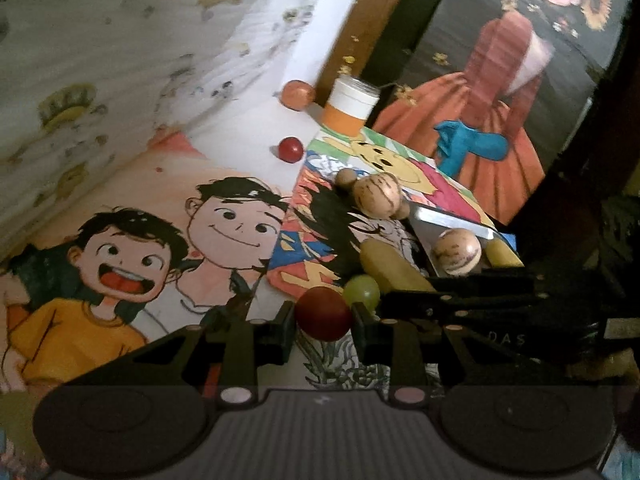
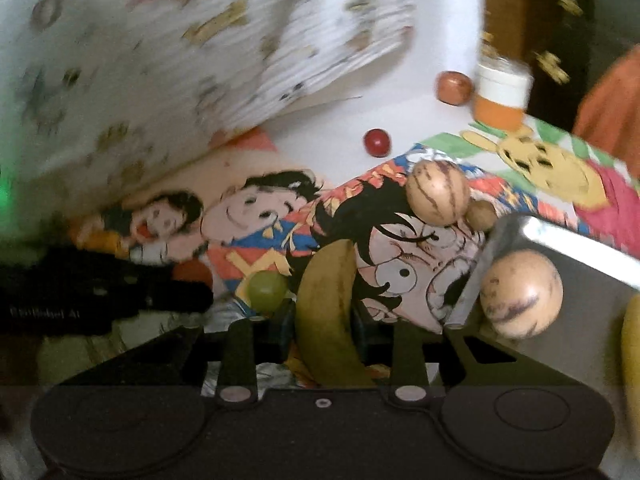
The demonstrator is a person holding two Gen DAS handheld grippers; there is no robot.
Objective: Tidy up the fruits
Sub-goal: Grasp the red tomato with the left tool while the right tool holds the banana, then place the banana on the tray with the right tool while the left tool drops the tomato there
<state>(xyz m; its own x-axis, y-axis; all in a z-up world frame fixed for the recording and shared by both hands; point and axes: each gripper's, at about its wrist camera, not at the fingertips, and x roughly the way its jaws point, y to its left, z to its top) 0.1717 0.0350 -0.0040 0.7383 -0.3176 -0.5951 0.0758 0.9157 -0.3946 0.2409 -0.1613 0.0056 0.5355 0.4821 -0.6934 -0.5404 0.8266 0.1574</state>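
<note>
My left gripper [image 1: 323,316] is shut on a round dark-red fruit [image 1: 323,312], held just above the cartoon-print cloth. A green grape [image 1: 362,290] lies right behind it, touching a yellow banana [image 1: 390,268]. My right gripper [image 2: 326,320] is shut on that banana [image 2: 332,300], which runs lengthwise between its fingers. To the right stands a steel tray [image 2: 540,248] holding a tan striped fruit [image 2: 520,294]. A second striped fruit [image 2: 436,192] and a small brown fruit [image 2: 480,214] rest on the cloth beyond the tray.
Farther back on the white surface lie a small red fruit [image 1: 290,149] and an orange-brown fruit [image 1: 297,95], next to an orange jar with a white lid [image 1: 352,108]. A patterned cloth wall [image 1: 120,60] rises at the left. Another yellow fruit [image 2: 632,340] shows at the right edge.
</note>
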